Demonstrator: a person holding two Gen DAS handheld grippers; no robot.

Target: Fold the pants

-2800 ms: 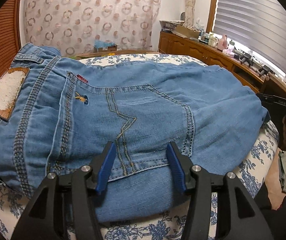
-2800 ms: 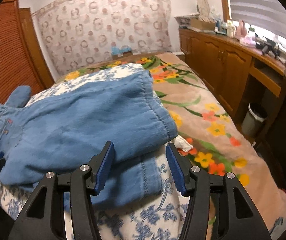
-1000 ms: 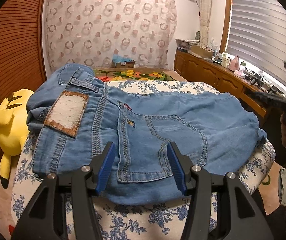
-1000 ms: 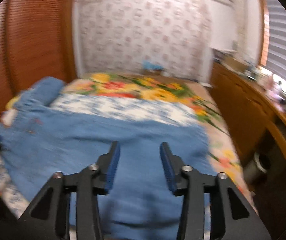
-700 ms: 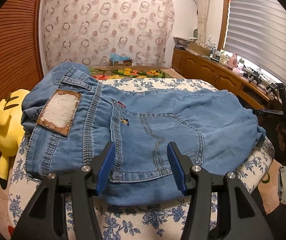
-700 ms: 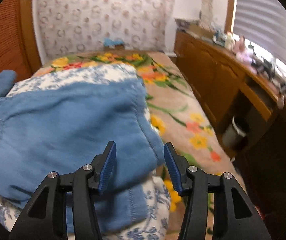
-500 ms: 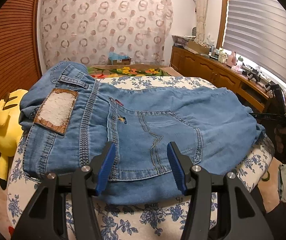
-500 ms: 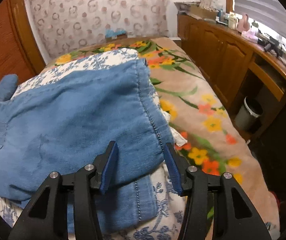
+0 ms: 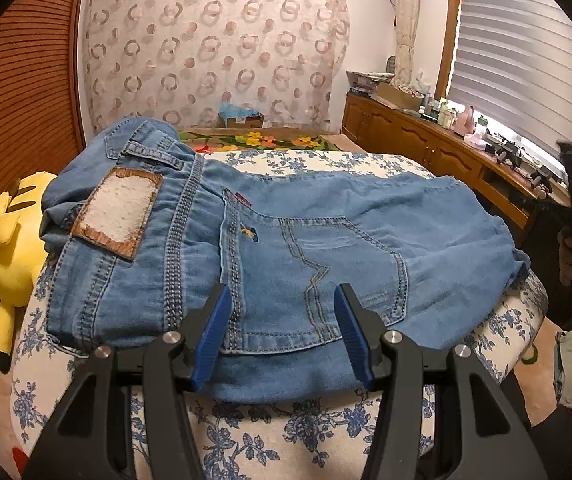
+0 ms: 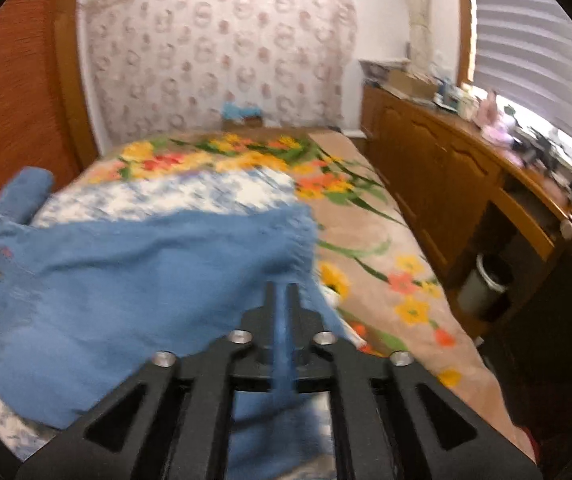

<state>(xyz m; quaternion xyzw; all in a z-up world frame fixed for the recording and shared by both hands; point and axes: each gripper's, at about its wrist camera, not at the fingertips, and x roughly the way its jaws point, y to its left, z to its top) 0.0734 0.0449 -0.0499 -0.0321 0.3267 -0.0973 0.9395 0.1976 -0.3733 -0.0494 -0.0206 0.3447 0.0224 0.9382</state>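
The folded blue denim pants [image 9: 286,248] lie across the floral-quilted bed [image 9: 294,432], mid-frame. My right tongs [image 10: 284,320] are clamped on the leg-end fabric — a grip, I judge, for carrying it over. My left tongs [image 9: 282,336] hover apart above the back pocket, touching nothing.
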